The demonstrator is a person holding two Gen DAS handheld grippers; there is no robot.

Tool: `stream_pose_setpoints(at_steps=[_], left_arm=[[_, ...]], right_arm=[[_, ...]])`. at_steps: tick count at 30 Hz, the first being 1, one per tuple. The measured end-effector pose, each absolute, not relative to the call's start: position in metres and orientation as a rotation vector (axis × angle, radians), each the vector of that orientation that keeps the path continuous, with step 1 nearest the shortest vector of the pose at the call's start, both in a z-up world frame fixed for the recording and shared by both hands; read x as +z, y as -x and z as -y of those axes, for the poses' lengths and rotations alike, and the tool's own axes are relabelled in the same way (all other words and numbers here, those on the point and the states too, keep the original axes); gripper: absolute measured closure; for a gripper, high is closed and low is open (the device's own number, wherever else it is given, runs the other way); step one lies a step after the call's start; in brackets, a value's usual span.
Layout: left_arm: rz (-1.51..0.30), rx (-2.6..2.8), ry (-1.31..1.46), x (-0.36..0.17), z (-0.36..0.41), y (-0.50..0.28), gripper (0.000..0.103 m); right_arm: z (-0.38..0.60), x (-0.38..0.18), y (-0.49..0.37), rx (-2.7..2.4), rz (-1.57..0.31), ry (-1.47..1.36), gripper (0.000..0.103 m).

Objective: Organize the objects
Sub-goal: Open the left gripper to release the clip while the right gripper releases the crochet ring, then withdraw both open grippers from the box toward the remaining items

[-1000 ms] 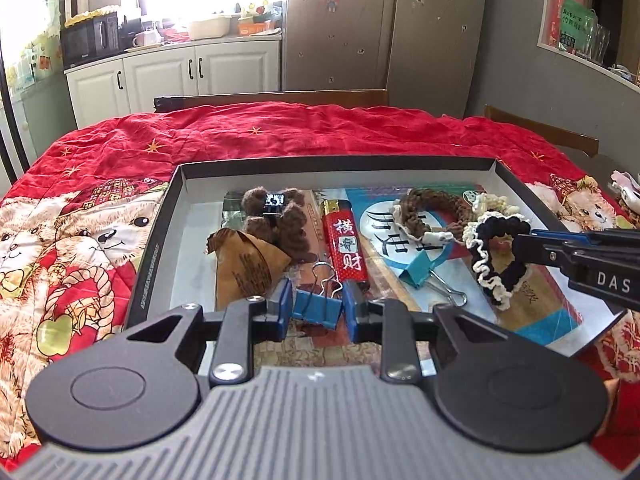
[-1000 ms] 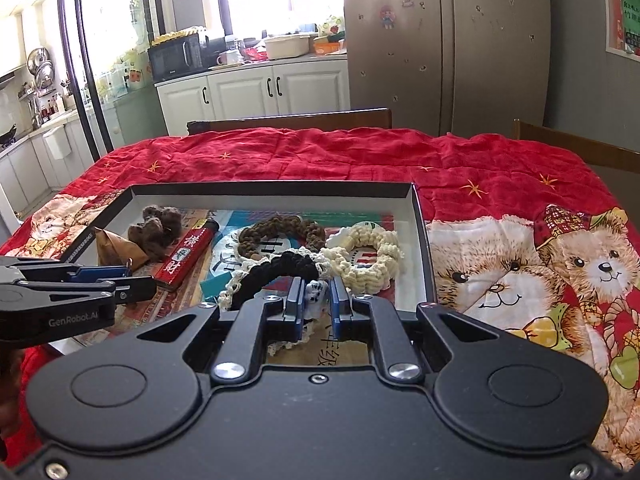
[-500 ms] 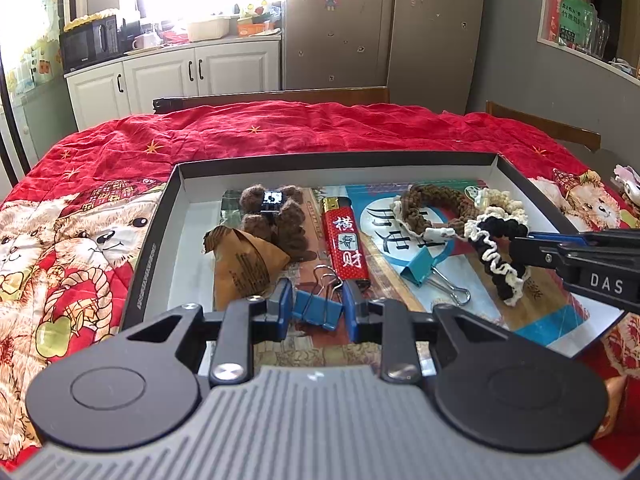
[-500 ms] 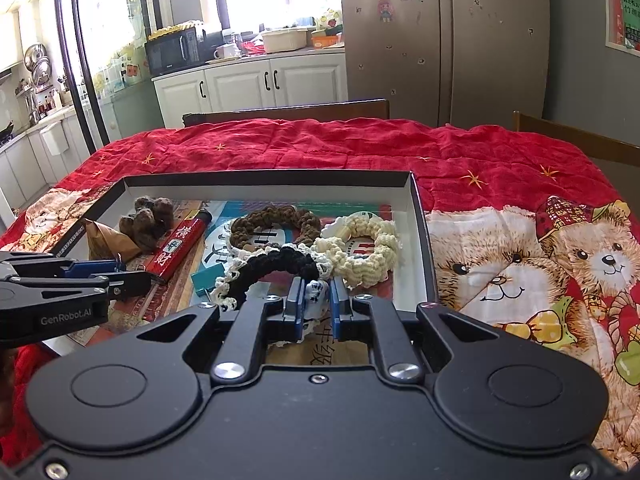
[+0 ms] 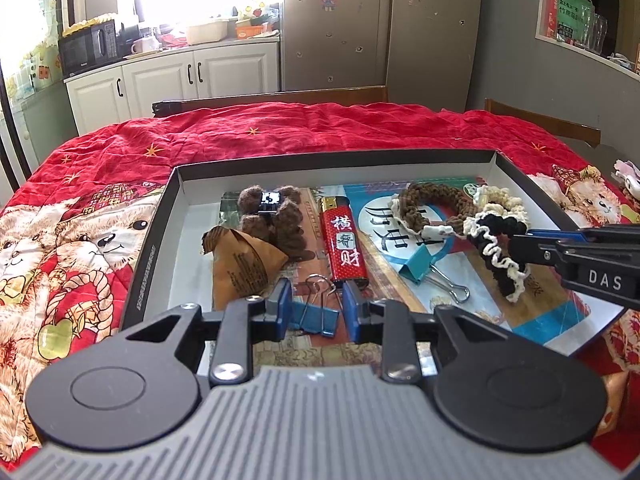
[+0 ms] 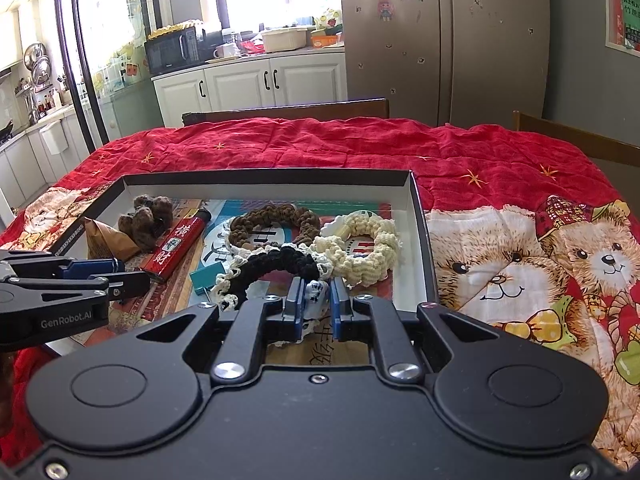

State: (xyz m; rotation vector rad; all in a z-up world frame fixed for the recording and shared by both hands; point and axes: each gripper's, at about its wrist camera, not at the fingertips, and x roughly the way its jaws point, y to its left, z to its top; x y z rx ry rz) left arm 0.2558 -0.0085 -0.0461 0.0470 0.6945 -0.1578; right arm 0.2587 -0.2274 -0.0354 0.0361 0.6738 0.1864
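1. Blue metal binder clip (image 5: 314,318) lies in the shallow black-rimmed cardboard tray (image 5: 328,160) on the red quilted desk cover (image 5: 280,128), between the fingers of the left gripper (image 5: 315,308); its jaws have just been opening, pads seemingly off the clip.
2. Right gripper (image 6: 314,300) is pinched nearly closed on a small white-and-blue patterned piece (image 6: 316,294), beside the black crocheted scrunchie with white trim (image 6: 276,266).
3. Placing looks in hand: next, I'd judge, the left lifts clear without dragging the clip.
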Motion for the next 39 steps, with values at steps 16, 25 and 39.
stream_pose_setpoints(at_steps=[16,25,39], left_arm=[[-0.627,-0.182,-0.066,-0.023,0.011,-0.235,0.035],[-0.57,-0.175,-0.076,0.001,0.004,-0.203,0.027],[-0.614,-0.232,-0.094,-0.017,-0.003,-0.142,0.025]], right_arm=[[0.229,-0.011,-0.236,0.194,-0.604,-0.025,0.077],[0.224,0.016,-0.198,0.222,-0.56,0.026,0.068],[0.217,0.014,-0.119,0.259,-0.568,0.069,0.066]])
